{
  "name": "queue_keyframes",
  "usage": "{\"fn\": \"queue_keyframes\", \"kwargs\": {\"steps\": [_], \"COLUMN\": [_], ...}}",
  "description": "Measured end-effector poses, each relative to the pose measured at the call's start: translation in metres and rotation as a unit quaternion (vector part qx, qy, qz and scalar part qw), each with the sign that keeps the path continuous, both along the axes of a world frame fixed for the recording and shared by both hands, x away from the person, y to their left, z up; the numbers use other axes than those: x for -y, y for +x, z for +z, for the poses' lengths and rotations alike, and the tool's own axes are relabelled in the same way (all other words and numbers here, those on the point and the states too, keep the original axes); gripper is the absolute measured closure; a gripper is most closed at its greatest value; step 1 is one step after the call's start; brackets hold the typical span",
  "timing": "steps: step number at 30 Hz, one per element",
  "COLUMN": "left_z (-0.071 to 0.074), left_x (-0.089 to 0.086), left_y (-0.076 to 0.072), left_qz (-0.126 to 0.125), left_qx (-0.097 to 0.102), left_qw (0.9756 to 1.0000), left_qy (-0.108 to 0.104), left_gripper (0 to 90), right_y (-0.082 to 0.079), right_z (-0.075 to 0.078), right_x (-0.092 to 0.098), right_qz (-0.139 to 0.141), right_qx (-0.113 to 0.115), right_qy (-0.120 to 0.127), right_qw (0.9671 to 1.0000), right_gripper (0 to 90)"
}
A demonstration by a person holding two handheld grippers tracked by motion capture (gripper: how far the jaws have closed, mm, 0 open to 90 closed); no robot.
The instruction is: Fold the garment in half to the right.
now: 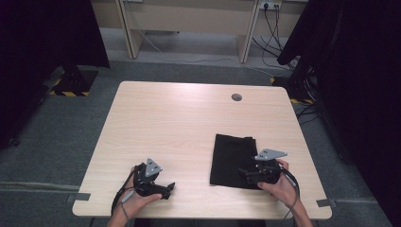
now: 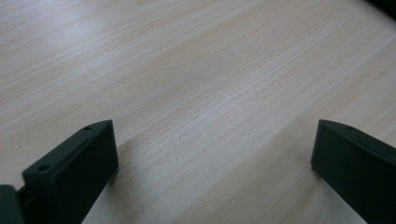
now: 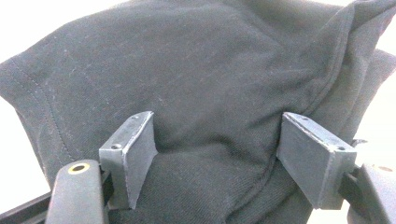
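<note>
Two tools: the right tool (image 3: pixel 217 154) stands released with black cloth (image 3: pixel 196 84) between its jaws, the left tool (image 2: pixel 212 163) released over bare worktop (image 2: pixel 187 70).

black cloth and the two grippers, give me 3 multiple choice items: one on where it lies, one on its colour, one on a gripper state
1. Where does the folded cloth lie on the table?
A. near right part
B. far left corner
C. on the floor

2. What colour is the cloth?
A. white
B. black
C. red

3. How do the jaws of the left gripper stand?
A. shut on the cloth
B. shut on a cup
C. wide apart over bare wood

Answers:
1 A: in the high view it lies in front of the right gripper.
2 B: it shows black in the high view and the right gripper view.
3 C: the left gripper view shows bare wood grain between the spread jaws.
</note>
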State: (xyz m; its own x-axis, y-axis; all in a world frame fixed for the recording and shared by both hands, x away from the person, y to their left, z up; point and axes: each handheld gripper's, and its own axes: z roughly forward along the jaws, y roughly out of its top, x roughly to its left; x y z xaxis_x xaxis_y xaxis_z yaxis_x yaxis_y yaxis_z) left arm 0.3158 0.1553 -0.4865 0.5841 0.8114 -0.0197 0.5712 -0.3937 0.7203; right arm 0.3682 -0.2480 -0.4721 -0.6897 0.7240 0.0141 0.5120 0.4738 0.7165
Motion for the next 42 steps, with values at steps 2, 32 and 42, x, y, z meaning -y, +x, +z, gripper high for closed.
{"fn": "queue_keyframes", "kwargs": {"steps": [2, 32, 42], "left_z": [0.000, 0.000, 0.000], "left_x": [0.000, 0.000, 0.000], "left_y": [0.000, 0.001, 0.001], "left_qz": [0.000, 0.005, 0.006], "left_qx": [0.000, 0.000, 0.001], "left_qw": [1.0000, 1.0000, 1.0000], "left_qy": [0.000, -0.001, 0.000], "left_gripper": [0.0, 0.0, 0.0], "right_y": [0.003, 0.039, 0.030], "right_z": [0.000, -0.003, 0.013], "right_x": [-0.005, -0.068, -0.061], "right_qz": [0.003, 0.053, 0.029], "right_qx": [0.000, 0.003, 0.010], "right_qy": [0.000, 0.010, 0.035], "right_qw": [1.0000, 0.9985, 0.9989], "right_gripper": [28.7, 28.6, 21.3]}}
